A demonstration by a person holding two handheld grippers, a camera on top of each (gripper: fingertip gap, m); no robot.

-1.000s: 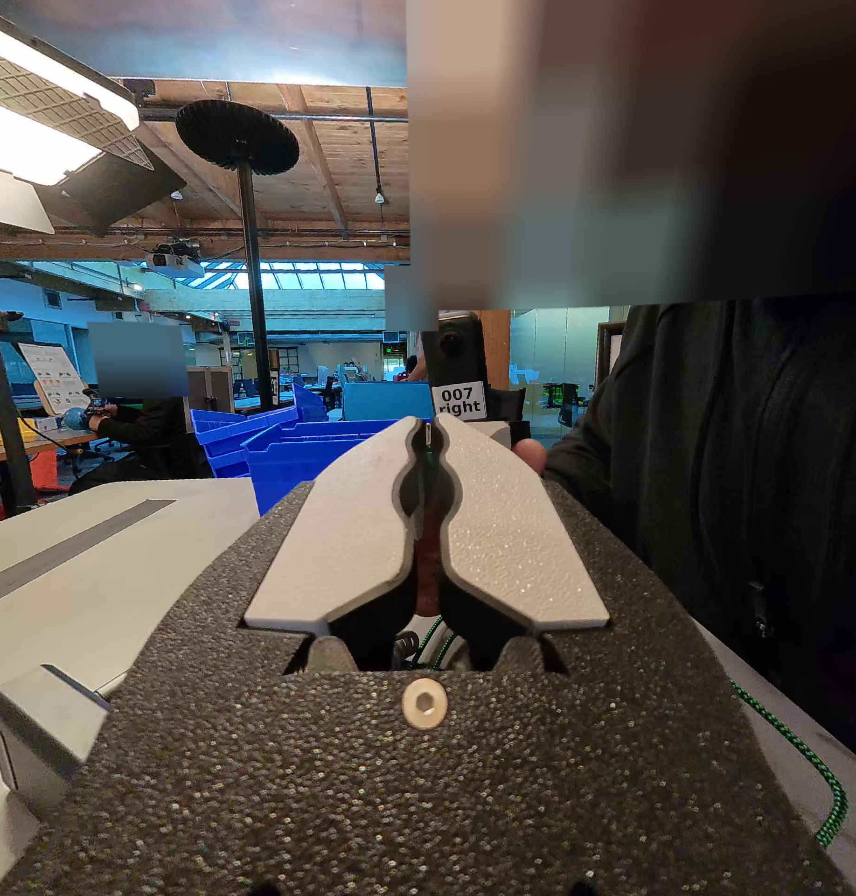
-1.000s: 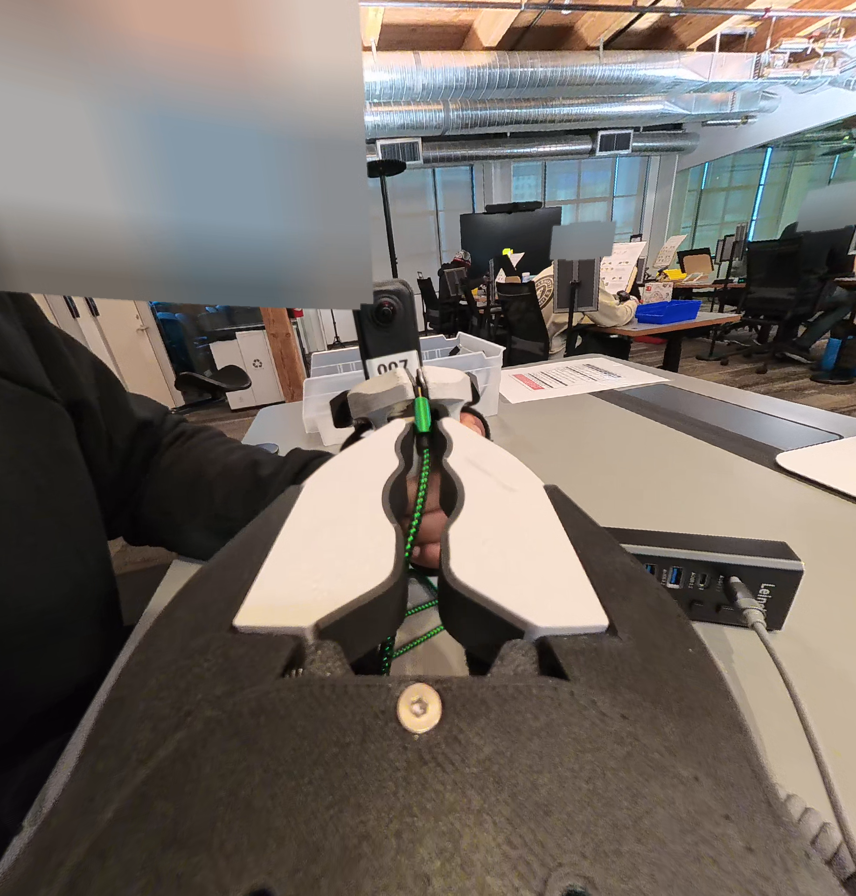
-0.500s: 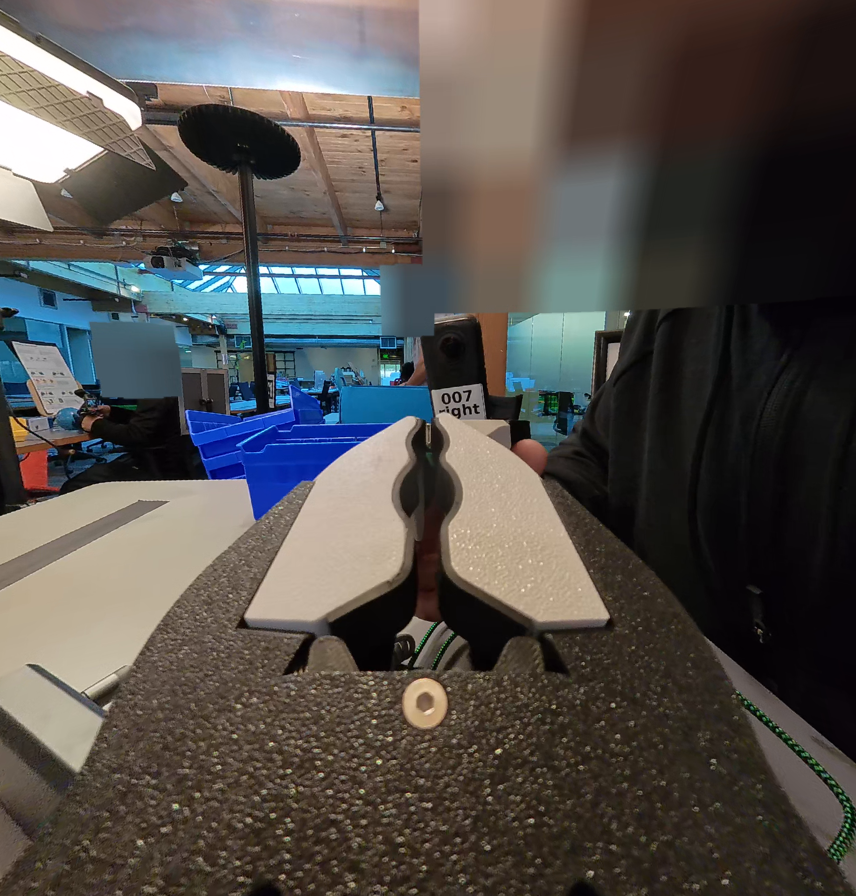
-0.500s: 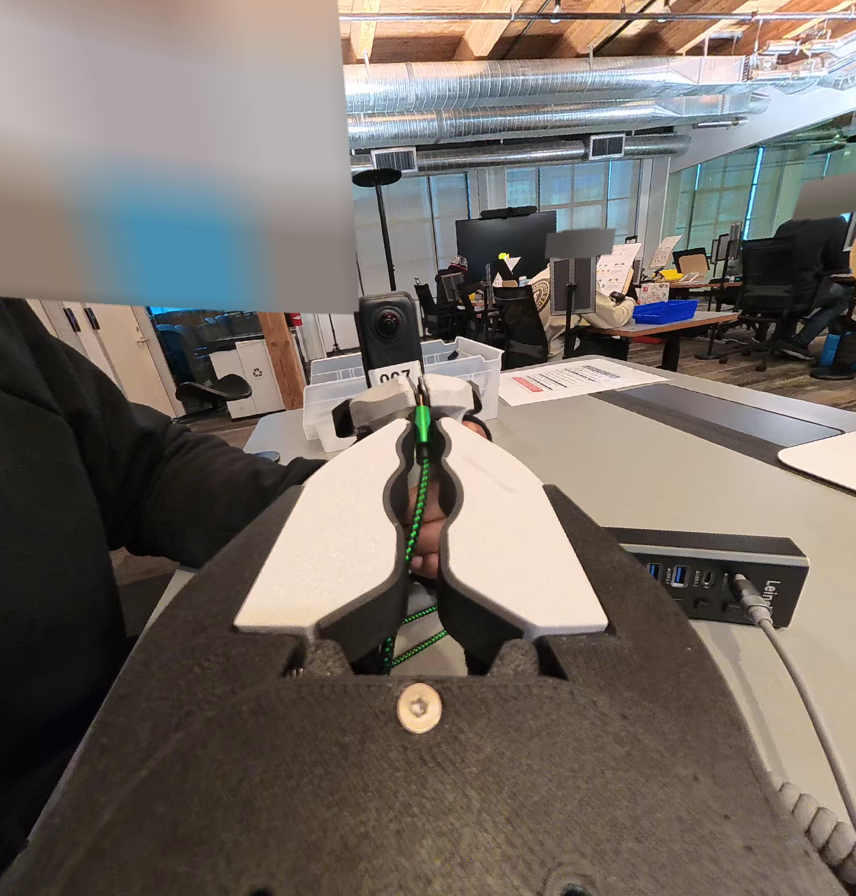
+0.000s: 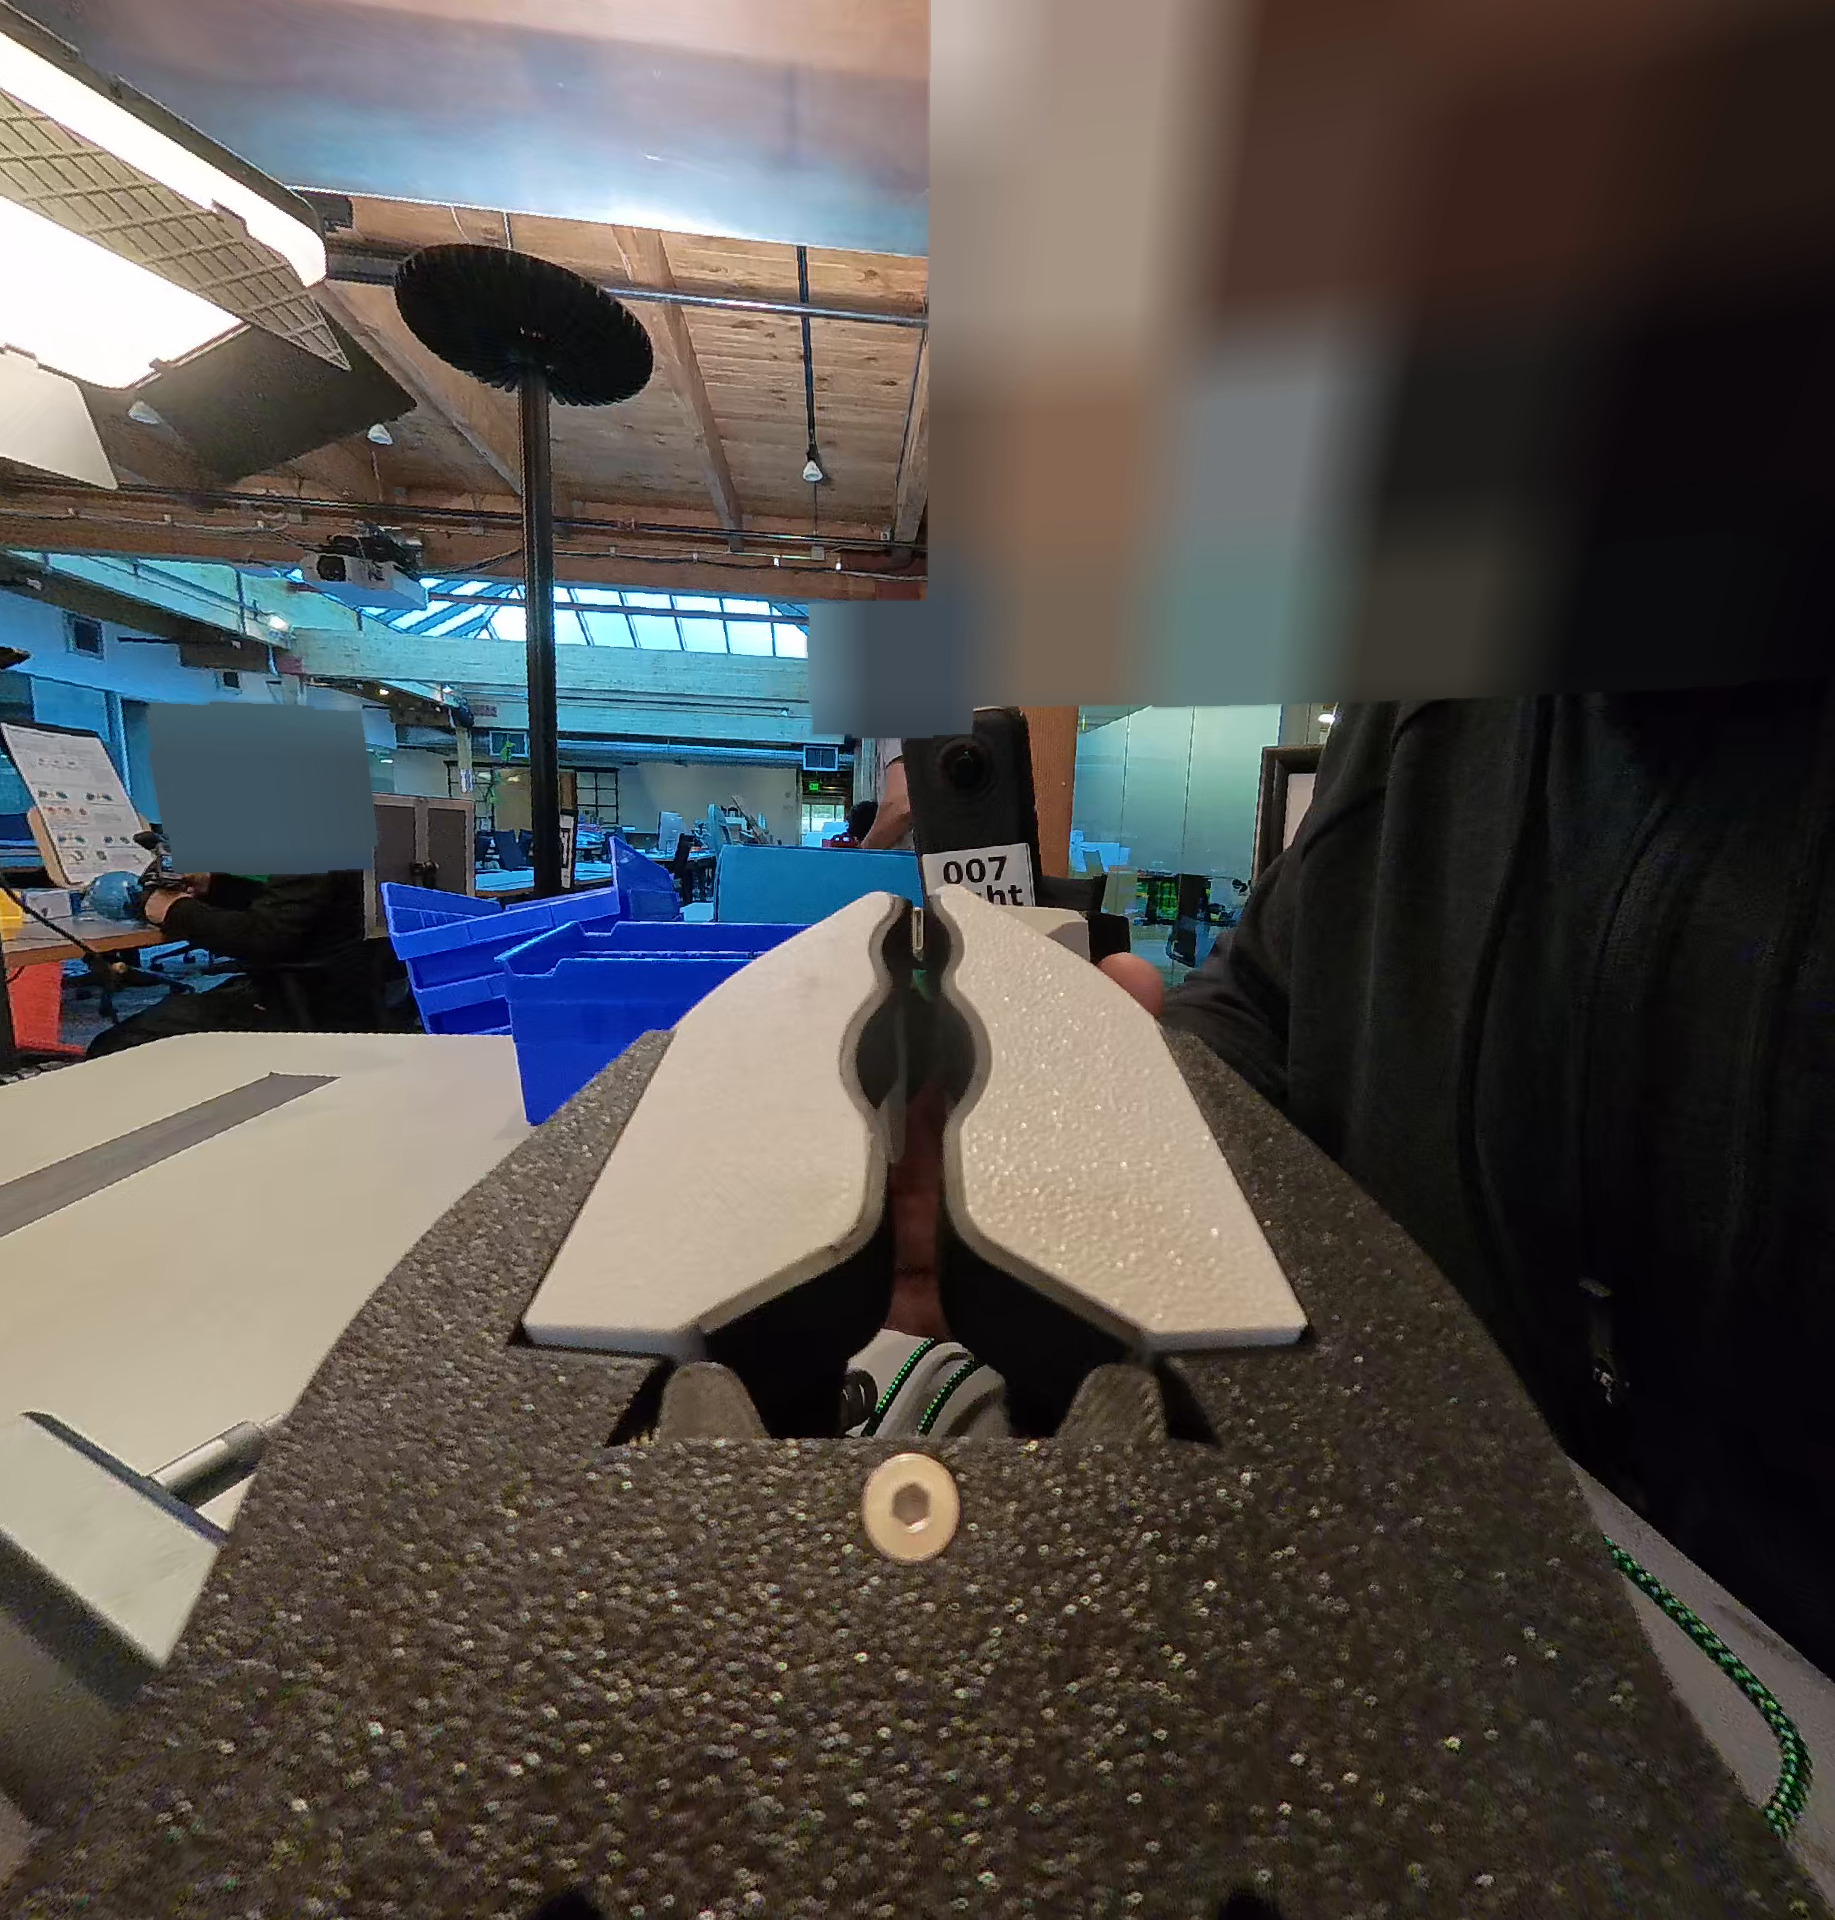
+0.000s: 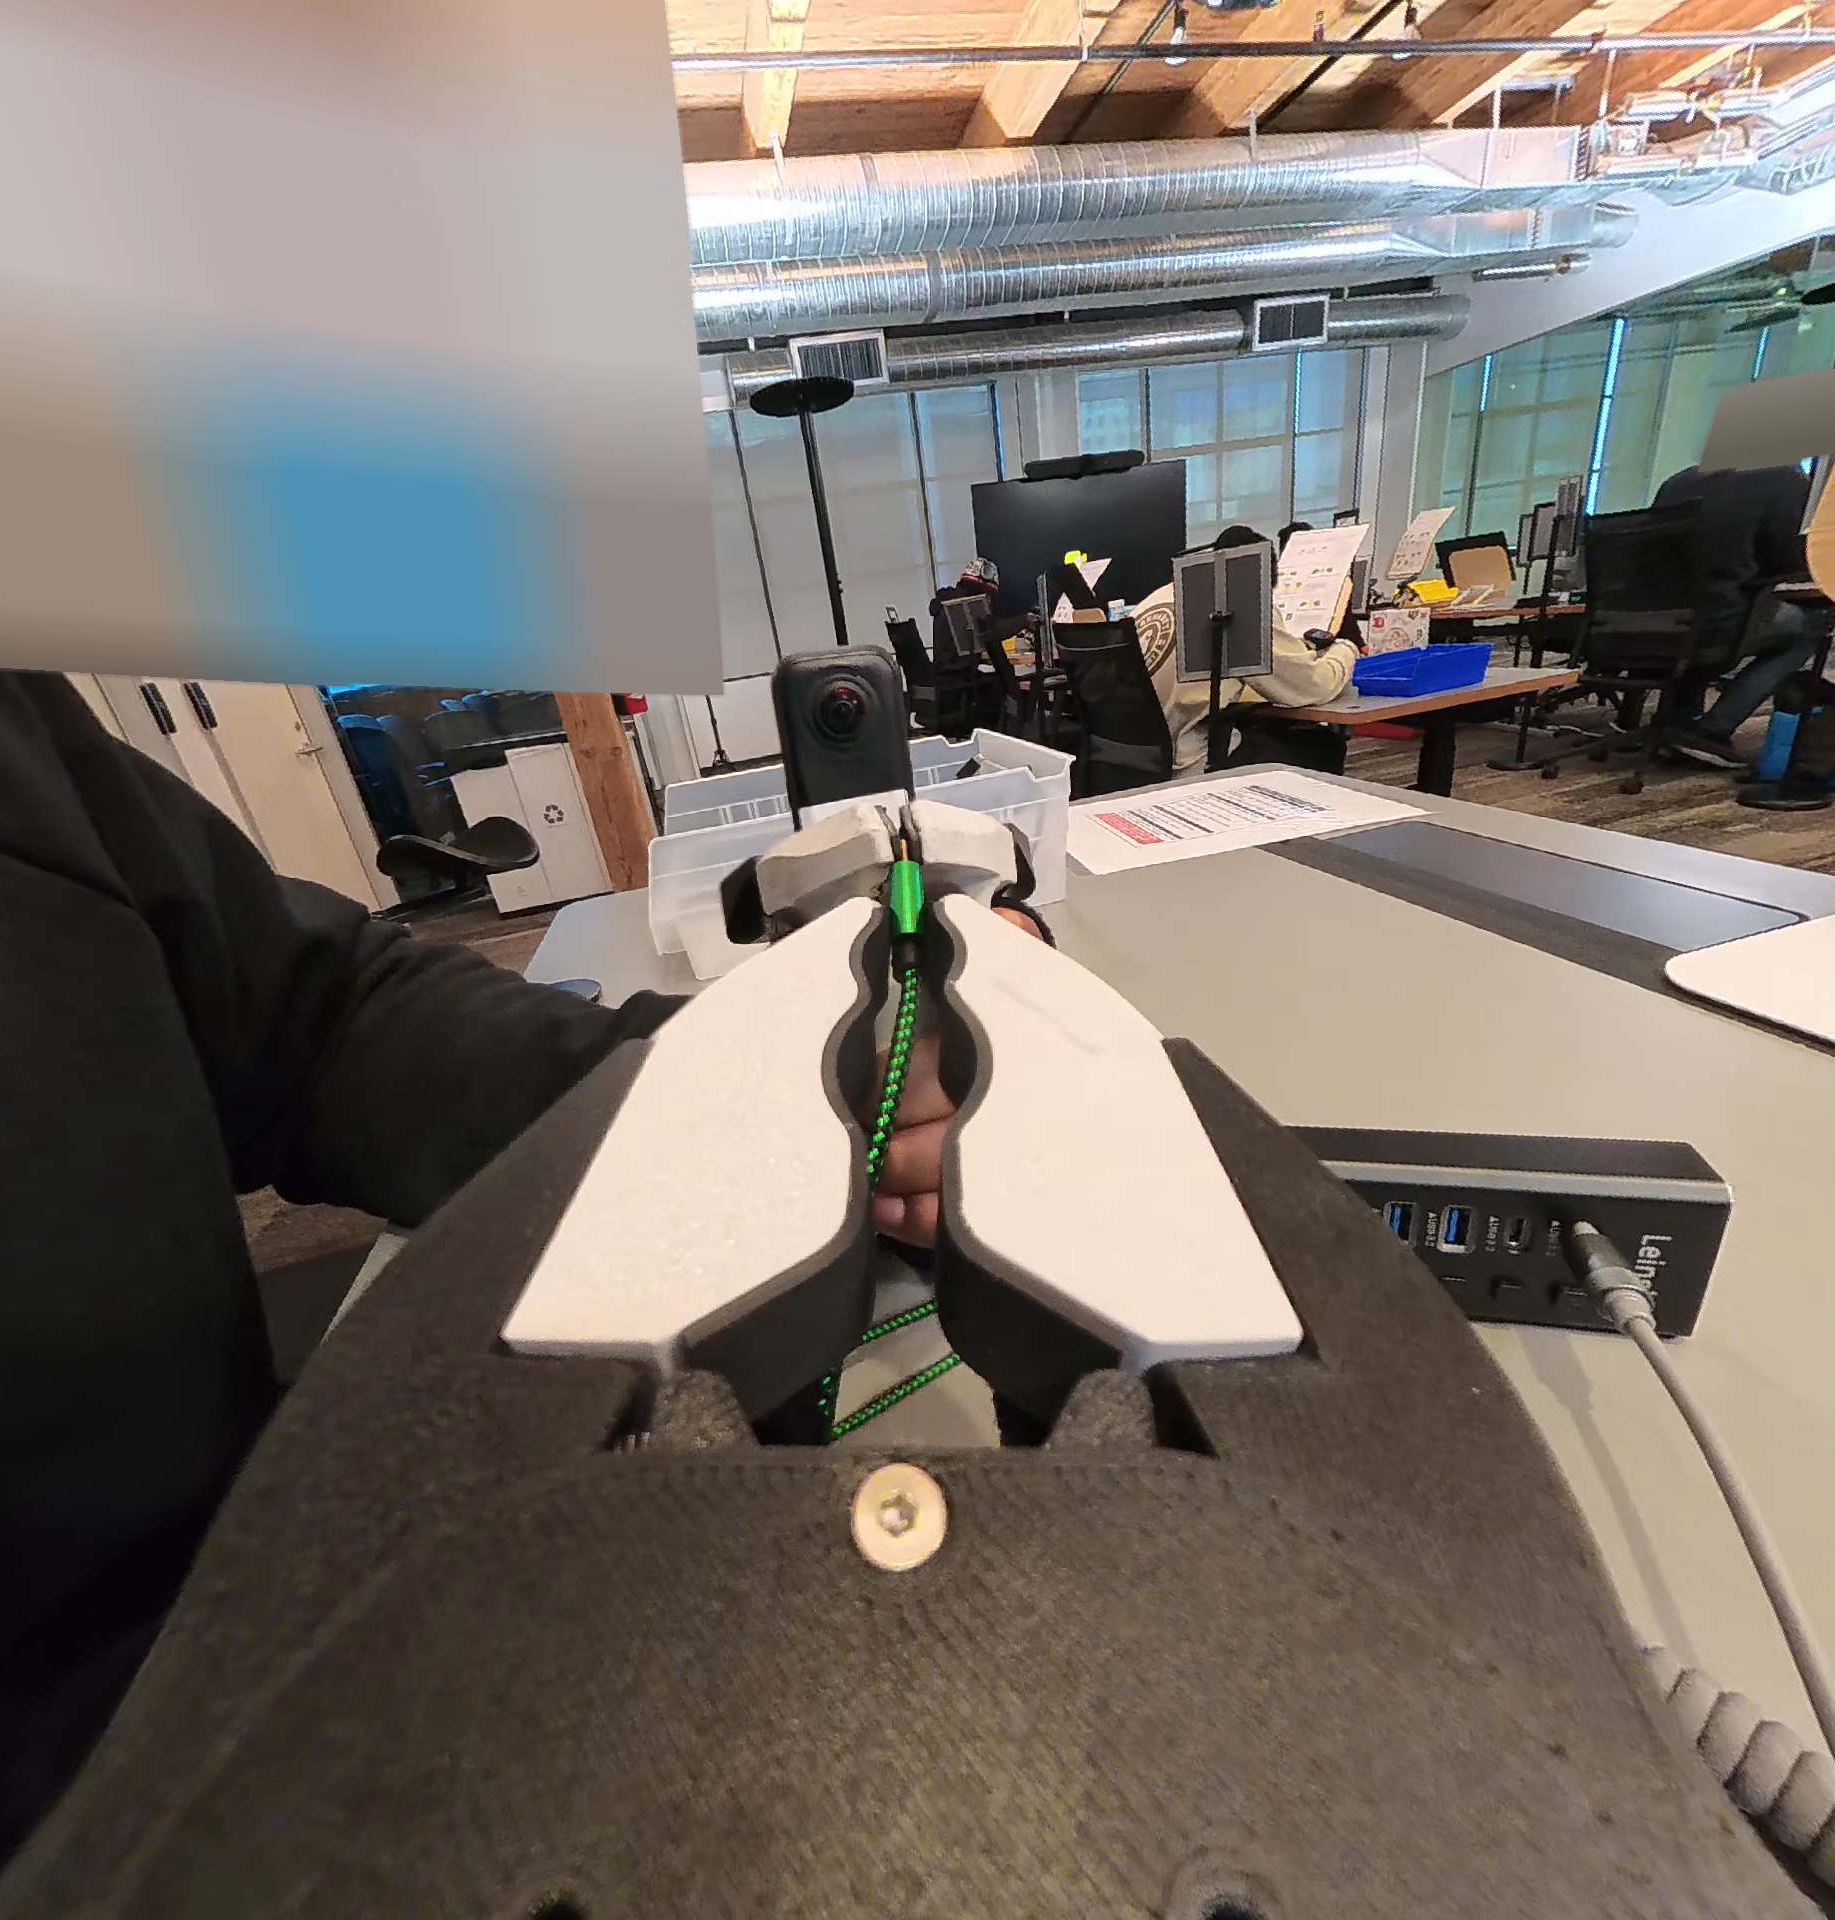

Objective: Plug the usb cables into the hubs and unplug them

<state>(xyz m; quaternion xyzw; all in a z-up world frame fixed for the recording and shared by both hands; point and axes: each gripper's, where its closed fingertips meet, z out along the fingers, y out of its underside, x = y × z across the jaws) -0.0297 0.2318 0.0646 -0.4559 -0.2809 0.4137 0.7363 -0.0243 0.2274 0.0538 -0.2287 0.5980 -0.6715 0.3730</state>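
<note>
The grey bench (image 6: pixel 1308 997) carries everything, w/ me in a dark sleeve (image 6: pixel 269 997) leaning over its near edge. Behind it sit blue bins (image 5: pixel 622 987) on one side and a clear white bin (image 6: pixel 1006 790) on the other, plus a printed sheet (image 6: pixel 1235 821) lying flat further back.

Black hub (image 6: pixel 1515 1236) lies on the bench just right of my right tool, ports facing me. A grey cable (image 6: pixel 1661 1382) is plugged into its right end and runs off toward the lower right corner. A second grey hub (image 5: pixel 71 1527) shows at the lower left of the left wrist view, partly cut off by my tool body; can't tell what's plugged into it beyond a short metal stub.

My two tools face each other, tips nearly touching, raised off the bench. Right tool (image 6: pixel 905 914) is closed down on the green braided usb cable (image 6: pixel 892 1070), gripping right at the green metal collar behind the plug; the braid runs back between the fingers and loops under the tool. Left tool (image 5: pixel 918 920) is closed too, pinching the small metal plug tip of that same cable. In the right wrist view the left tool (image 6: pixel 897 831) sits straight ahead, clamped on the plug end. More of the braid trails along the bench edge at lower right of the left view.
</note>
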